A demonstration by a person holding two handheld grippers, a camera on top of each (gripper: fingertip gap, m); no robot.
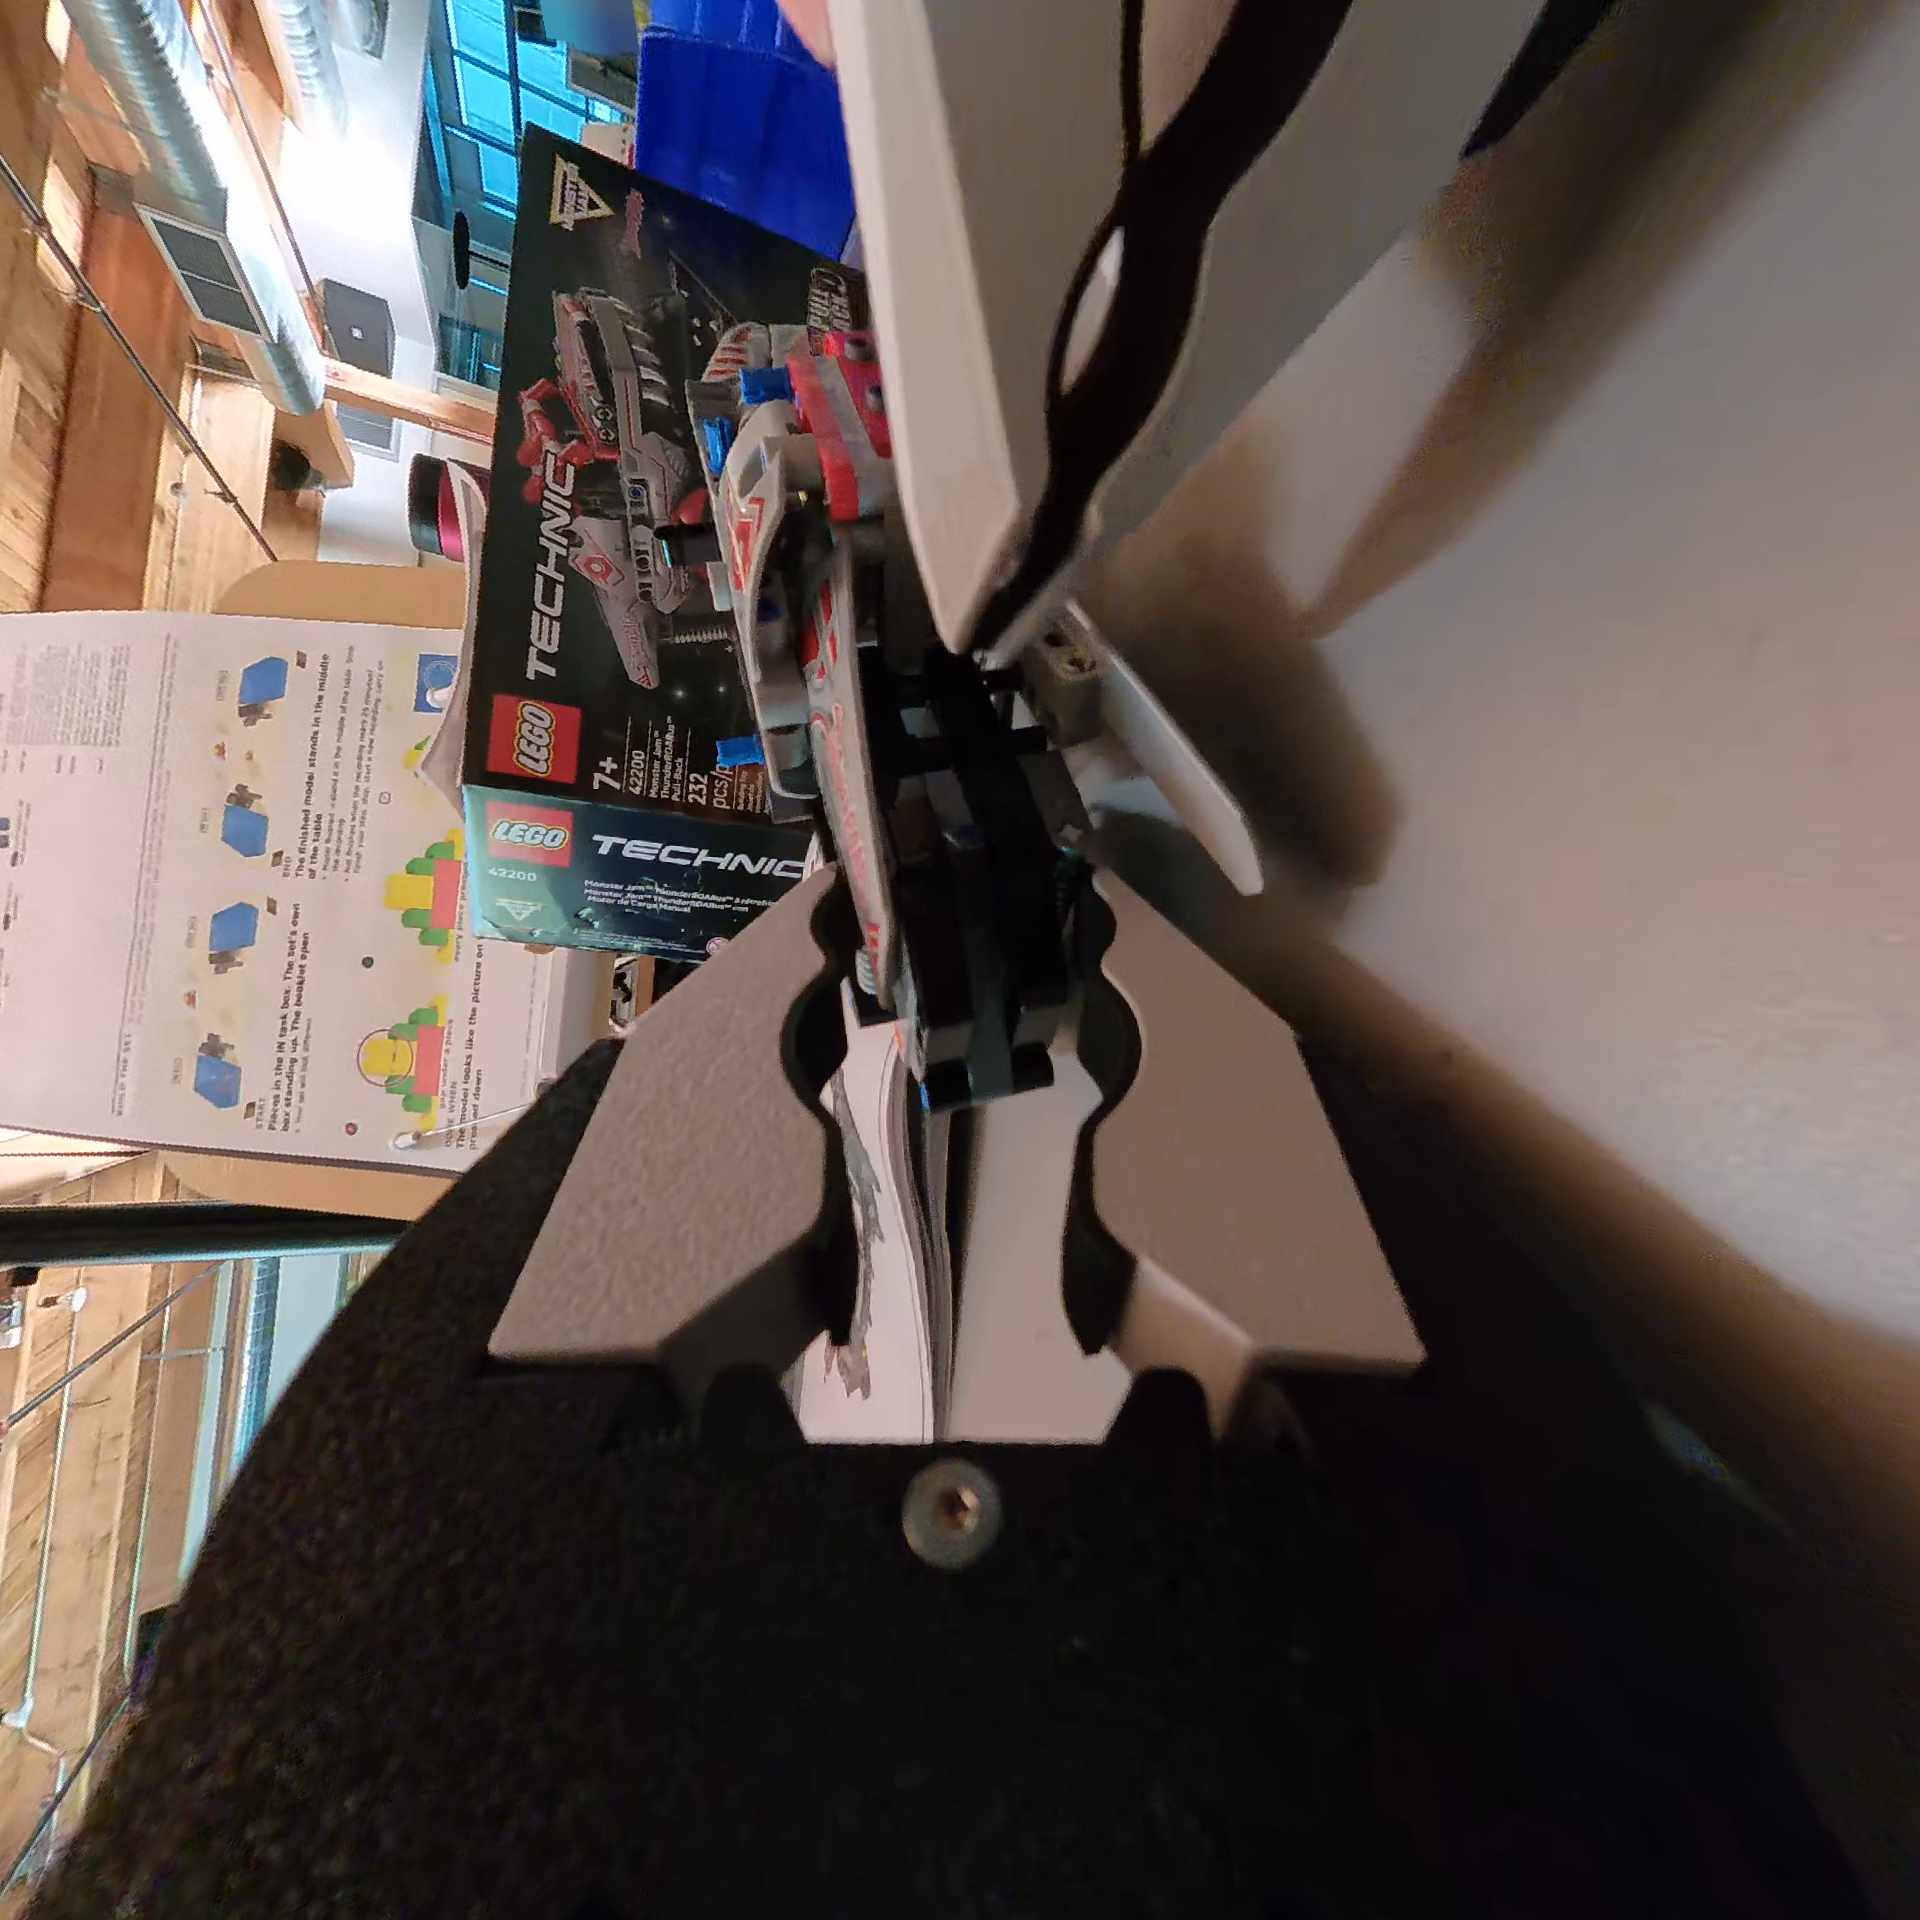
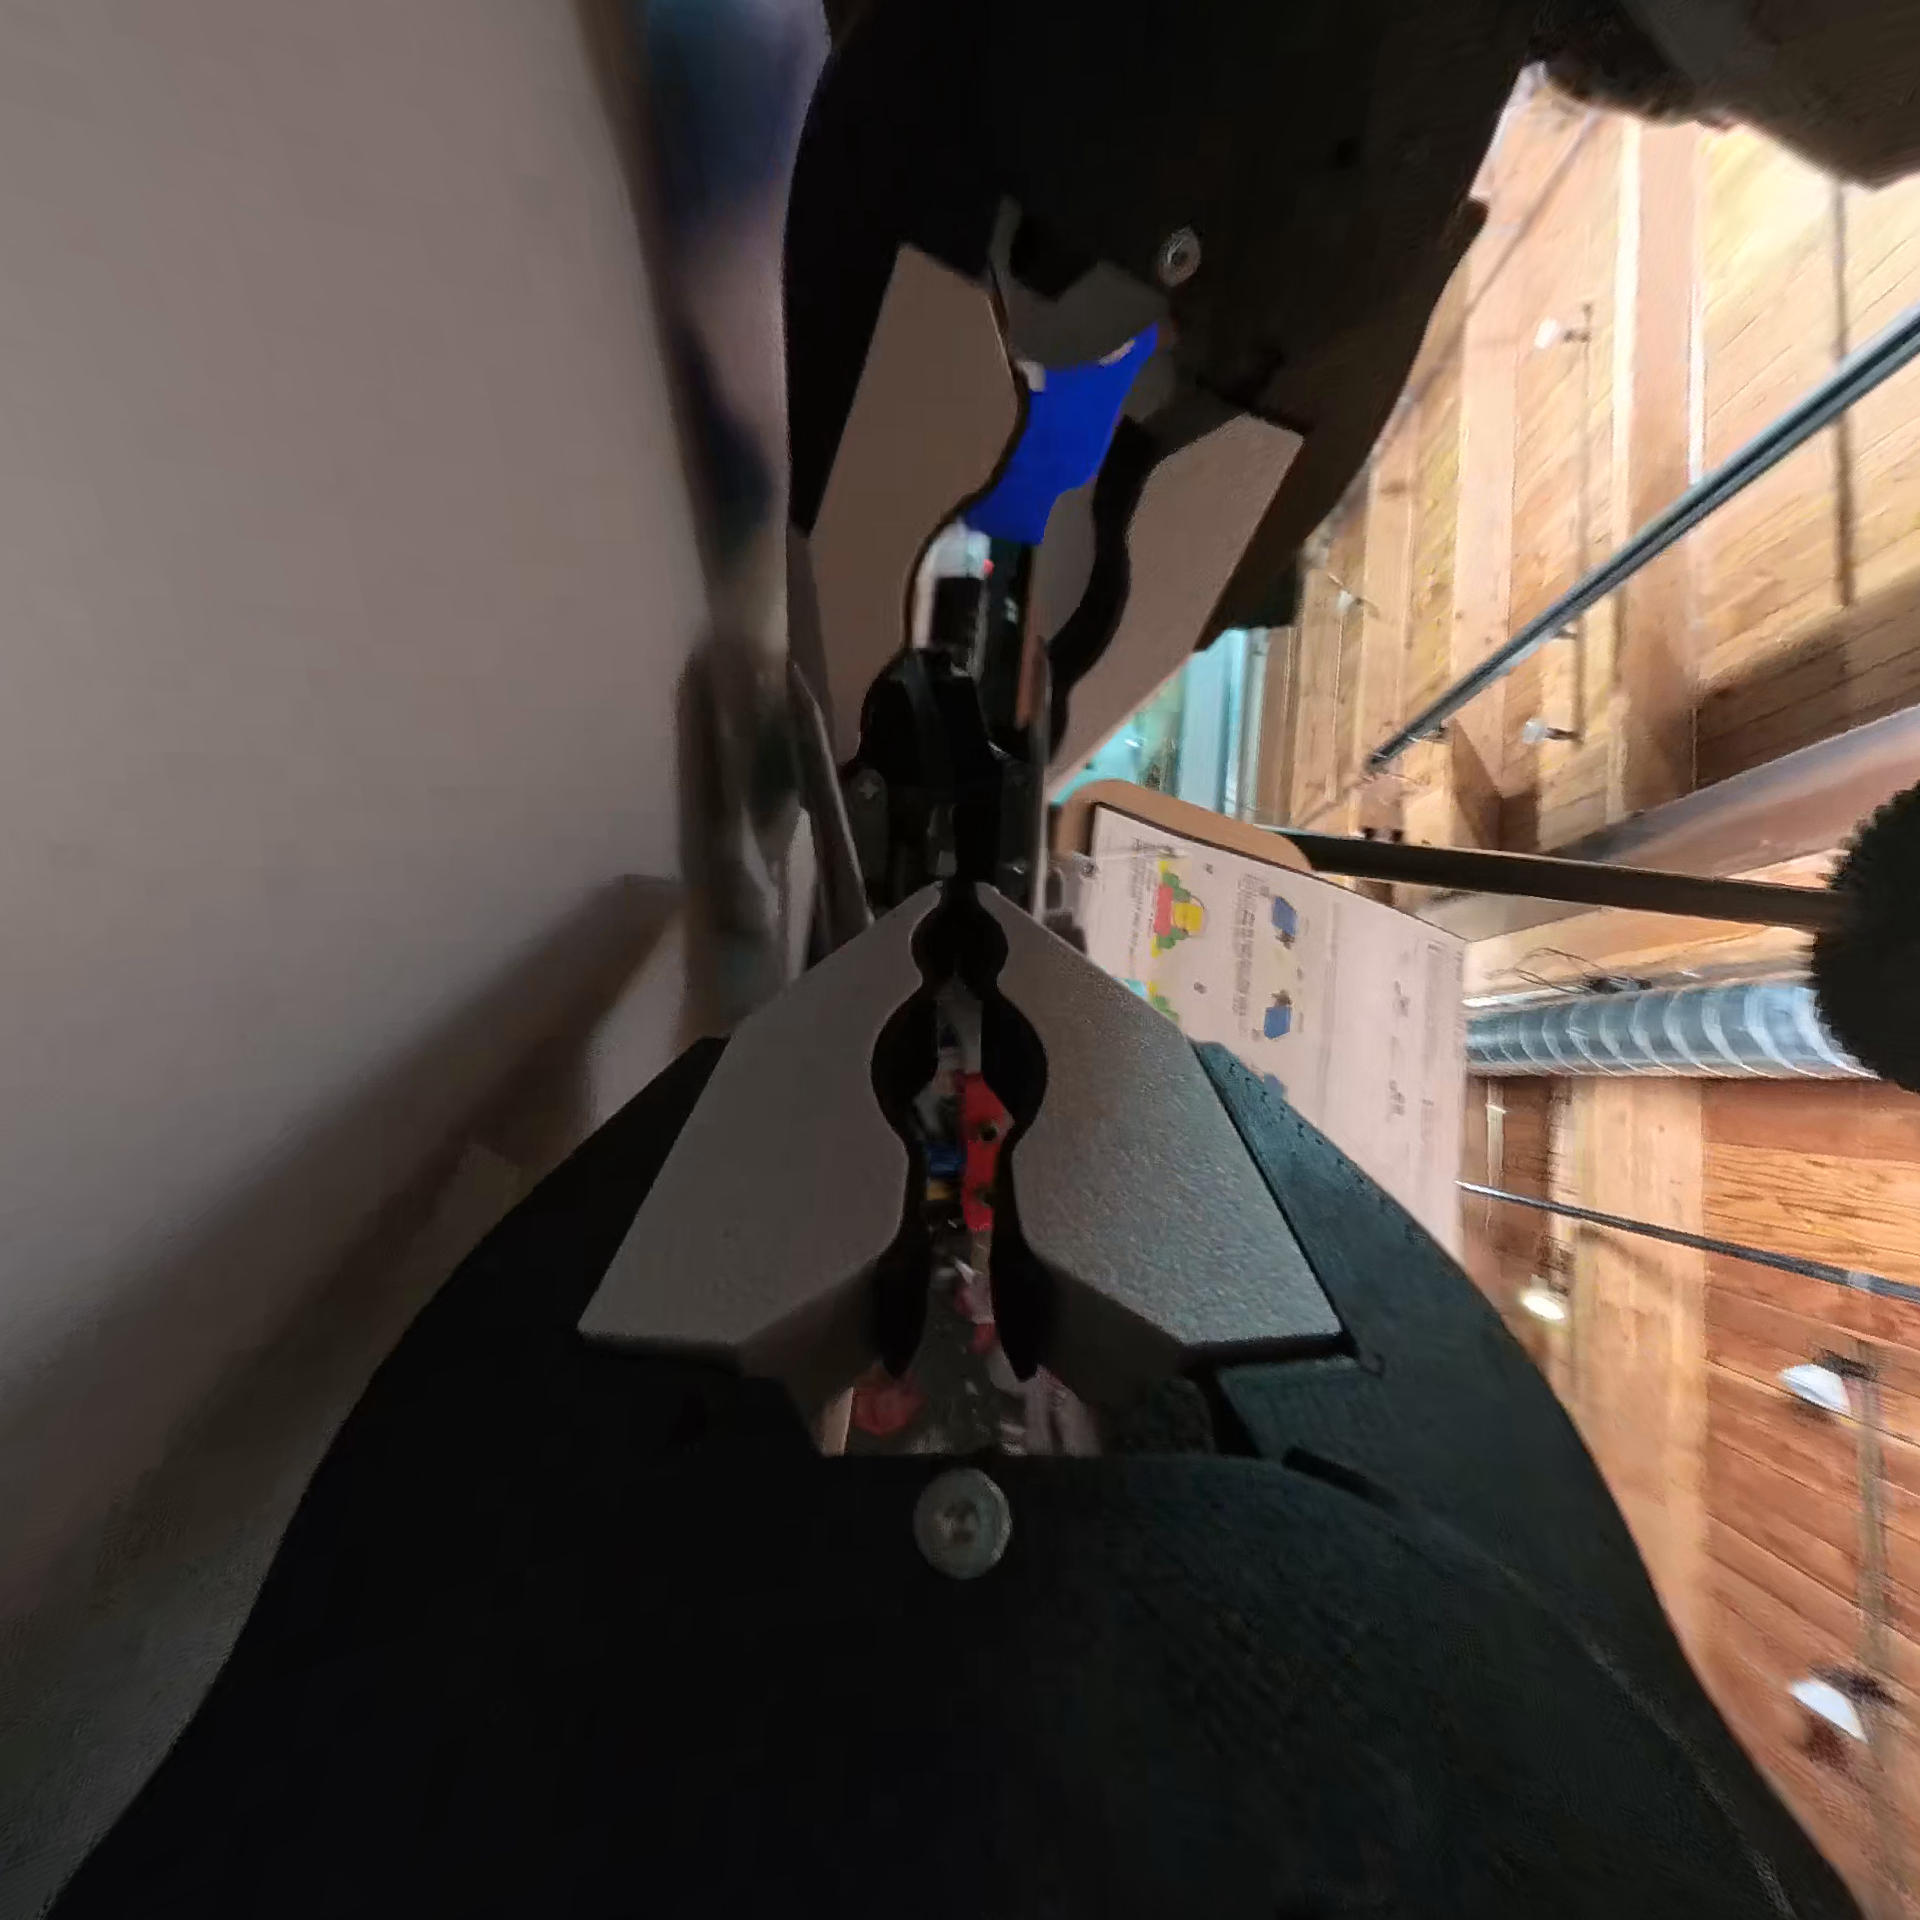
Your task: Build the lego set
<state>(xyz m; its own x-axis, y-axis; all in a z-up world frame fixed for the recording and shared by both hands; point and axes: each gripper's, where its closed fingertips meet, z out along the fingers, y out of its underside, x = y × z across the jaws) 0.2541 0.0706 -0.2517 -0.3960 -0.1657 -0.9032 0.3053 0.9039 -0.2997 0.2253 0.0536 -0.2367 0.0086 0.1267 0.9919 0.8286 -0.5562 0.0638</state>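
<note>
The half-built lego model (image 1: 821, 582), with a white, red and grey body on a black chassis, is held off the white table (image 1: 1621, 748) between both grippers. My left gripper (image 1: 966, 894) is shut on the black chassis end. The right gripper's white fingers (image 1: 935, 416) close on the model's far end. In the right wrist view my right gripper (image 2: 961, 909) is nearly closed, shut on a black part of the model (image 2: 925, 748). The left gripper (image 2: 951, 686) faces it from above. A red piece (image 2: 979, 1143) shows through the finger gap.
The lego set box (image 1: 623, 499) stands behind the model, with a blue bin (image 1: 738, 114) beyond it. A printed instruction sheet (image 1: 260, 883) on cardboard stands nearby and also shows in the right wrist view (image 2: 1278, 987). An open booklet (image 1: 894, 1247) lies under my left gripper. The gap from one gripper's tips to the other's is roughly 4 centimetres.
</note>
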